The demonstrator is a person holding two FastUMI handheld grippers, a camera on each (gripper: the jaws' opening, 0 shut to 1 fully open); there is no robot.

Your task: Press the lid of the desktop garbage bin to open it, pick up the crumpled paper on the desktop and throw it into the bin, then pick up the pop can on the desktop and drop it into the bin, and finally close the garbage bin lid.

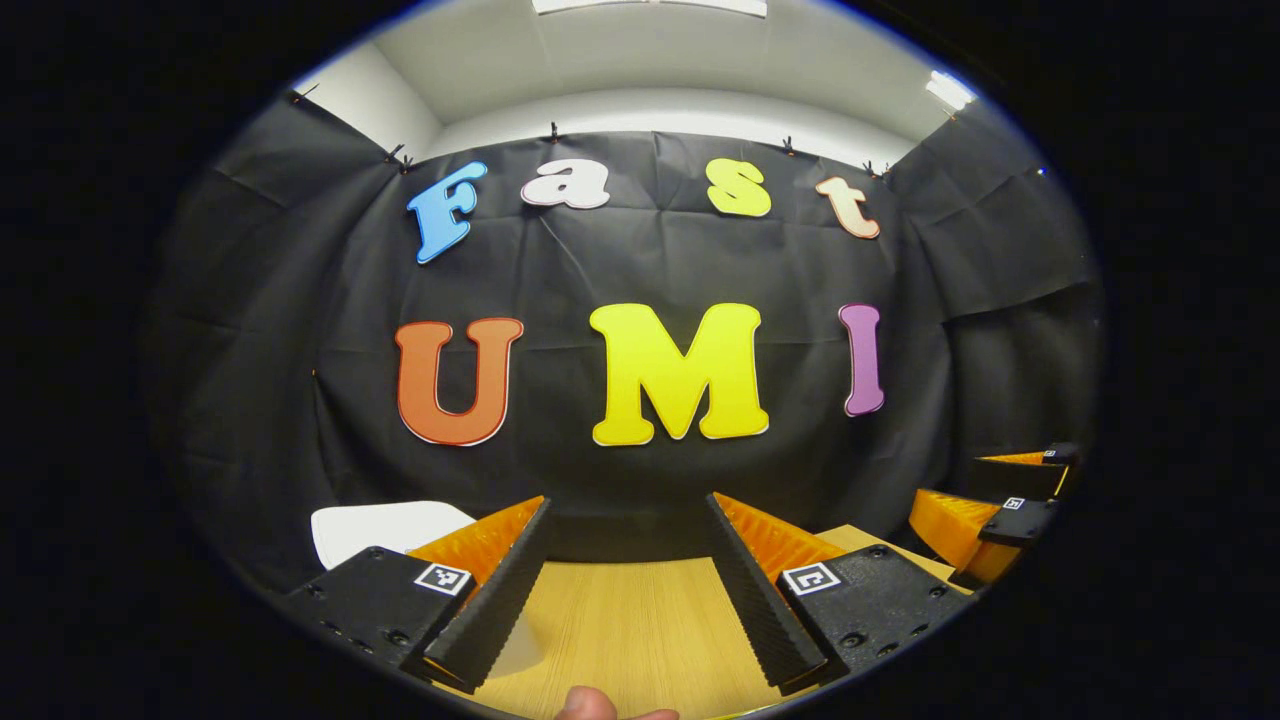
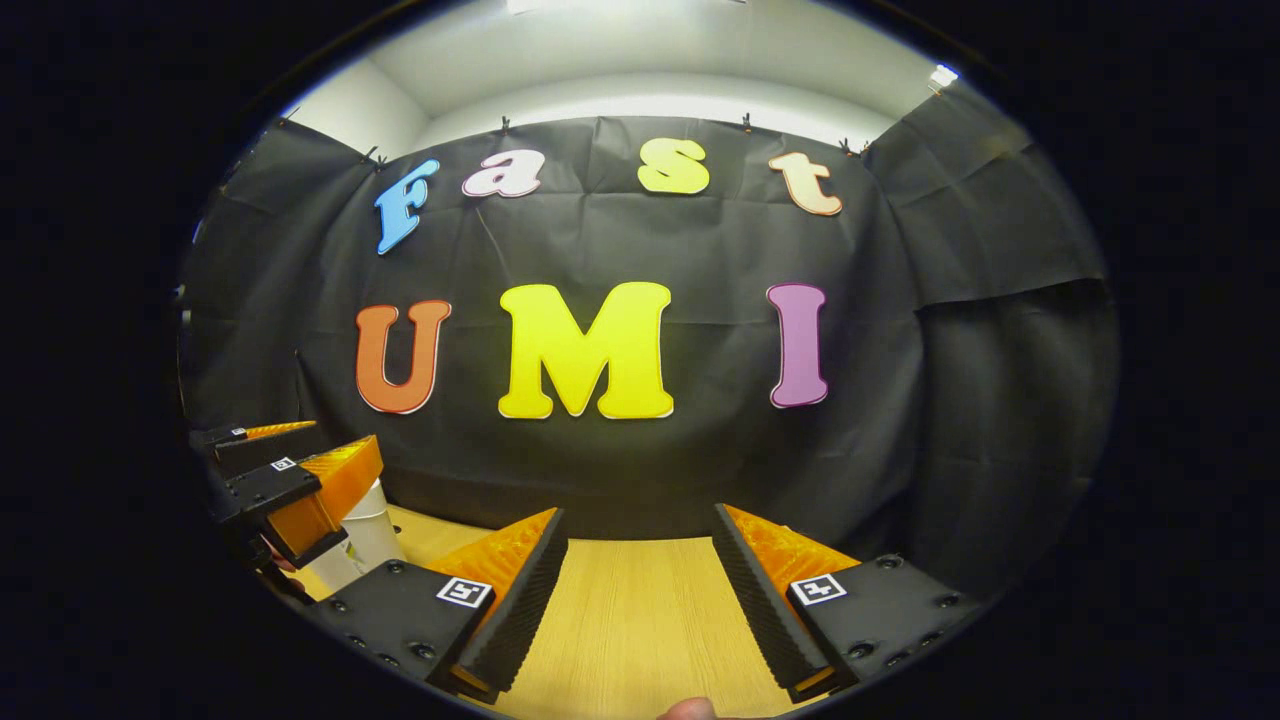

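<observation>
Above the wooden table (image 1: pixel 640 620) I hold my left tool (image 1: pixel 628 540) and my right tool (image 2: pixel 640 545), both wide and holding nothing. My white bin (image 2: pixel 372 520) stands behind the left tool, at the table's left.

A light wooden tabletop (image 1: pixel 640 620) meets black cloth (image 2: pixel 700 470) under a white ceiling (image 1: pixel 650 60).

Even, bright overhead light from ceiling panels (image 1: pixel 650 6); sharp focus centrally, strong fisheye curvature toward edges; table (image 1: pixel 630 620) ahead of the fingers shows mild glare.
</observation>
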